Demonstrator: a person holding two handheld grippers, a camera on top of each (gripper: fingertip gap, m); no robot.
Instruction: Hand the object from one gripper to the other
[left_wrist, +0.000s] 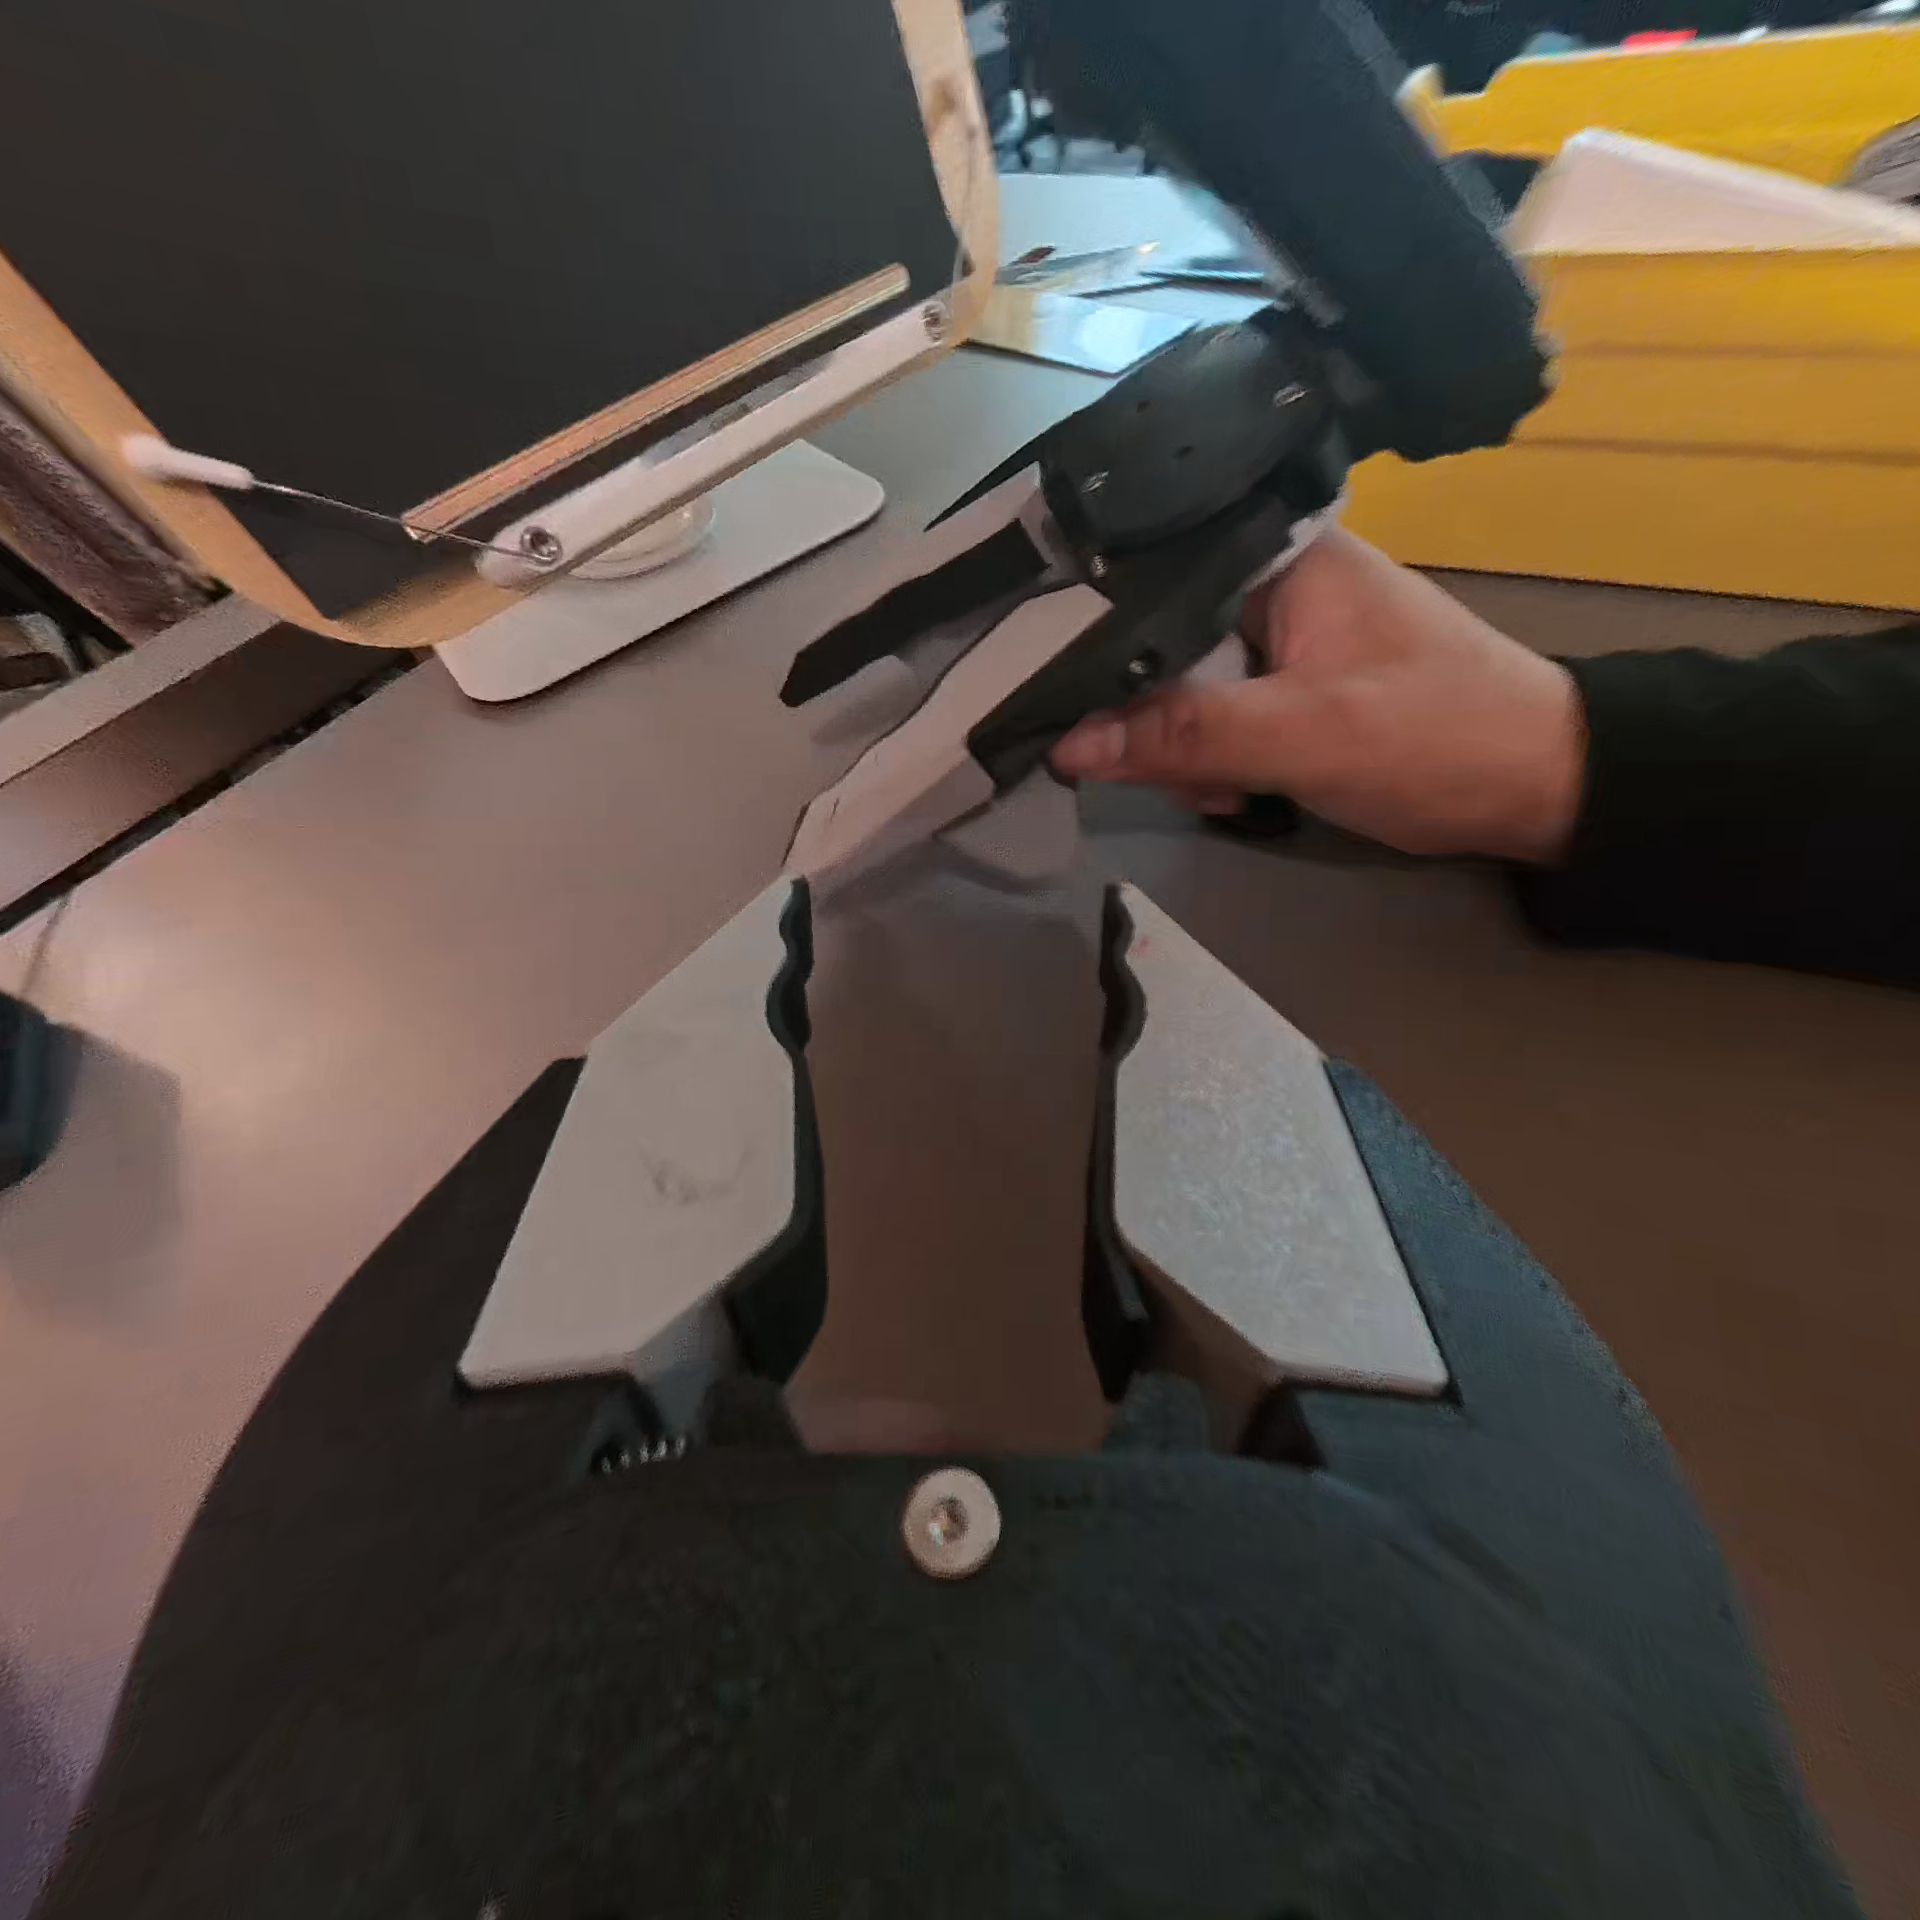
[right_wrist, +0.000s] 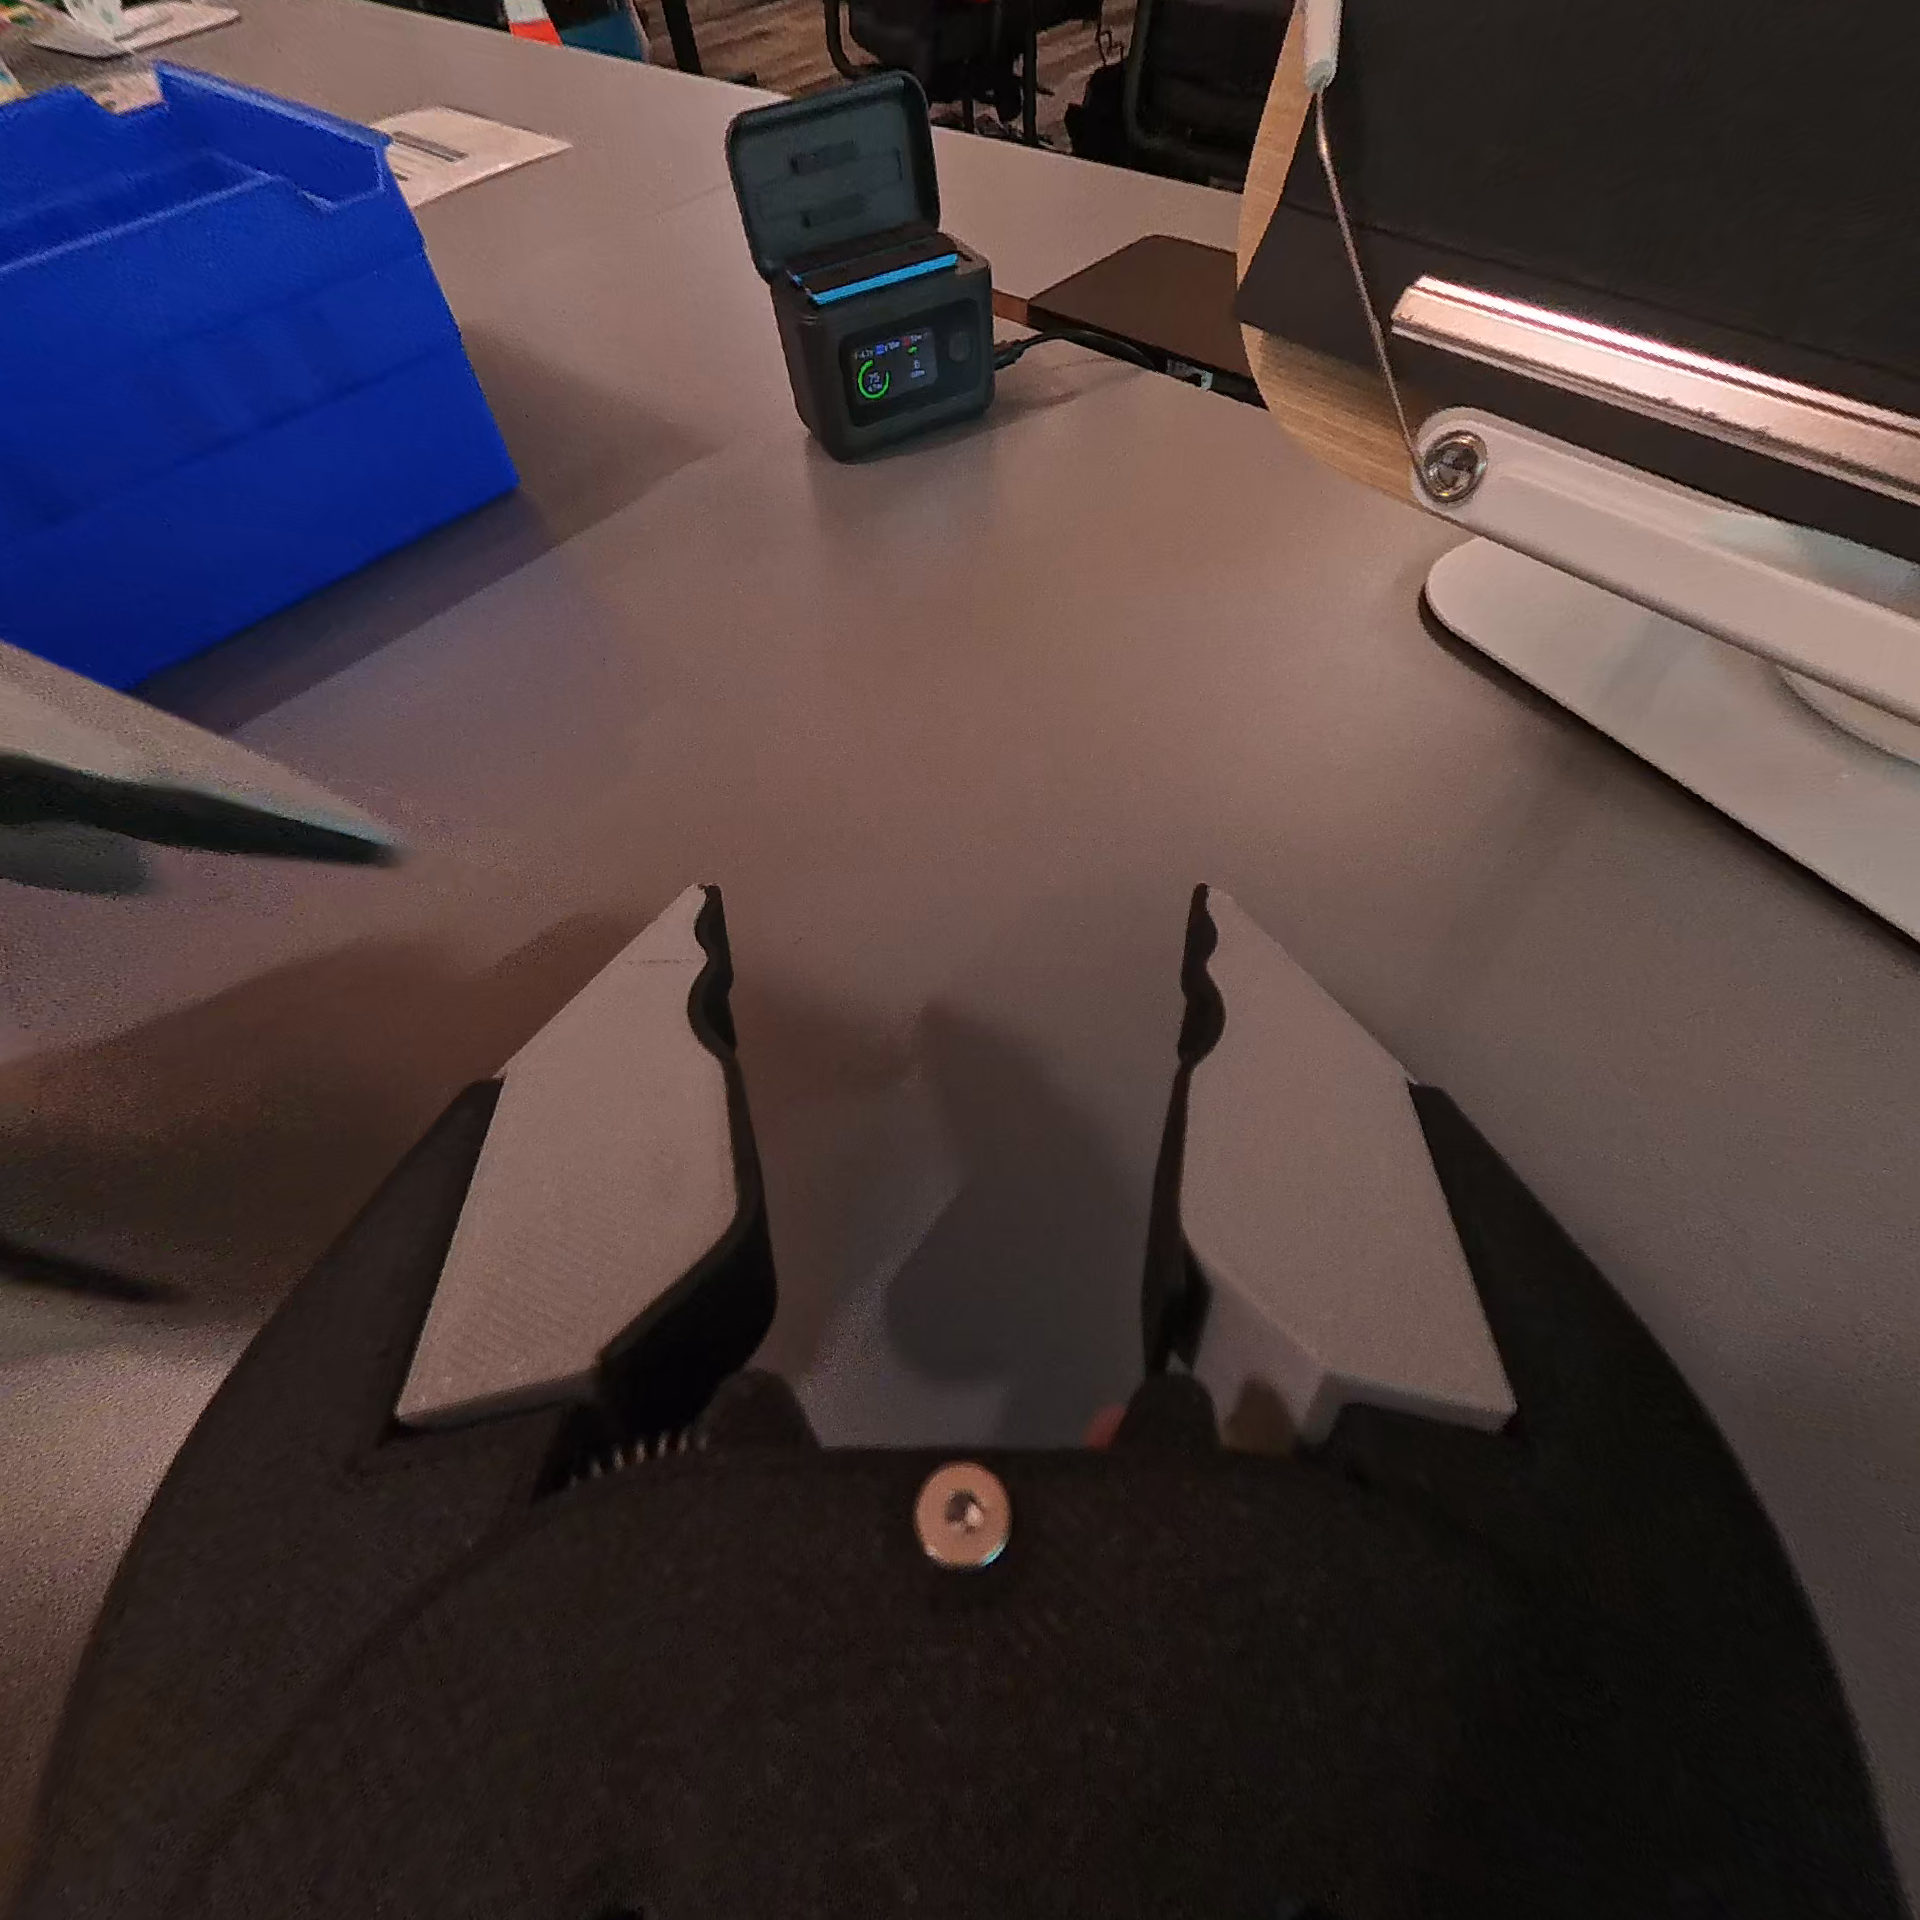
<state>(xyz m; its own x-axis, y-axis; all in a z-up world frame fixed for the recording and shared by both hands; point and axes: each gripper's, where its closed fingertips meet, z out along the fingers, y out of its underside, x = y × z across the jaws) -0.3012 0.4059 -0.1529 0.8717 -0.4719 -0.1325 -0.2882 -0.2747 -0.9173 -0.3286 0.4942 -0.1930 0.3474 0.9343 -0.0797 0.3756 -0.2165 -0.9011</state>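
Grey table (right_wrist: 935, 675) beneath two spread claws, left claw (left_wrist: 956, 904), right claw (right_wrist: 956, 904).

A smooth grey table (right_wrist: 935, 644) carries everything. A big blue plastic bin (right_wrist: 208, 384) sits on its left side in the right wrist view. Near the middle stands a small black box with its lid flipped up (right_wrist: 873, 301); a little glowing screen is on its front and a black cable runs from its side. A white sheet of paper (right_wrist: 468, 151) lies behind the bin. A dark screen with a tan edge (left_wrist: 468, 208) leans on a flat silver stand (left_wrist: 727, 540), and a thin wire with a white tip (left_wrist: 187, 473) hangs at its corner. Yellow plastic bins (left_wrist: 1714, 343) are stacked far off in the left wrist view.
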